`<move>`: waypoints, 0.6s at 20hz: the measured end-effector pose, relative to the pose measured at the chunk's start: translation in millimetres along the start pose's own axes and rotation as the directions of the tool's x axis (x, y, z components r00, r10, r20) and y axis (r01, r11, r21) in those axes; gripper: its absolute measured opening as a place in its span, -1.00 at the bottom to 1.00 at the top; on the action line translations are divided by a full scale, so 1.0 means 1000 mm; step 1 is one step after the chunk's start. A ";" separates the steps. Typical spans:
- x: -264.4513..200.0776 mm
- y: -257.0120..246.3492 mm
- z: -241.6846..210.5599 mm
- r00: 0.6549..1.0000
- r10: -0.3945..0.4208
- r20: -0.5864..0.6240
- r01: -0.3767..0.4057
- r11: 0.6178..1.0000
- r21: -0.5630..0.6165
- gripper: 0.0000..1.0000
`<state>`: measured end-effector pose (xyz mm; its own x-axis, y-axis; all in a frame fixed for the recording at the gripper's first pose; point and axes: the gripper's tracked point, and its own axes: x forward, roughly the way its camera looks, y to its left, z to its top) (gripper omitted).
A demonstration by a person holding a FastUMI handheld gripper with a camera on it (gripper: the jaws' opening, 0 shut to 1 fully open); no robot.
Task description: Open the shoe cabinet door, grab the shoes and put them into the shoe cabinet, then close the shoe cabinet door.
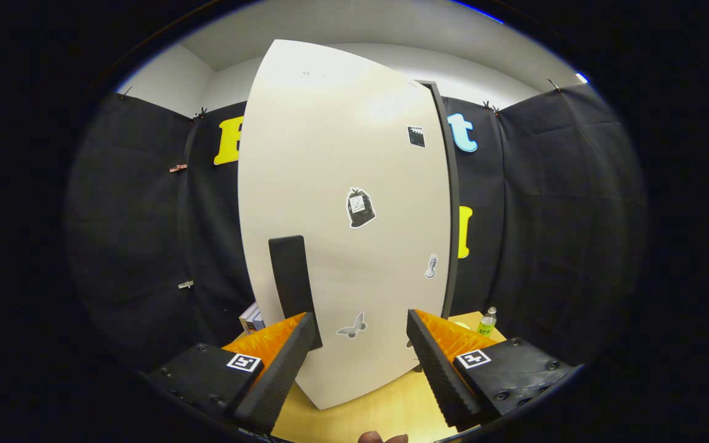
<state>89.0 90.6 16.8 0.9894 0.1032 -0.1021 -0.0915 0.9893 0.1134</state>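
The tall cream-white shoe cabinet door (342, 221), a smooth flat panel, stands upright on the light wooden tabletop (379, 412) directly ahead of the gripper (360, 335). The gripper is open: its two fingers are spread wide apart with the lower part of the door showing between them, and neither finger presses on anything. A black rectangular handle (293, 289) is mounted on the door near the door's left edge, with its lower end just above the tip of the left finger. Several small stickers (360, 208) sit on the door's face, including a butterfly shape low on the door. A dark vertical cabinet edge (450, 203) runs along the door's right side. To the right of the door, on the tabletop, stands a small green-labelled plastic bottle (487, 323). To the left of the door's base lies a small box (252, 318), partly hidden. The shoes cannot be located.
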 end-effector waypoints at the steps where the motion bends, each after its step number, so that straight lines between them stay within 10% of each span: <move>1: 0.003 0.003 -0.003 1.000 0.002 0.000 -0.002 1.000 -0.003 0.98; 12: 0.002 -0.001 -0.010 1.000 -0.007 -0.009 0.006 0.999 -0.035 0.97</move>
<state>89.8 90.7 6.7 0.9889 0.0975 -0.1122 -0.0891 0.9930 0.0777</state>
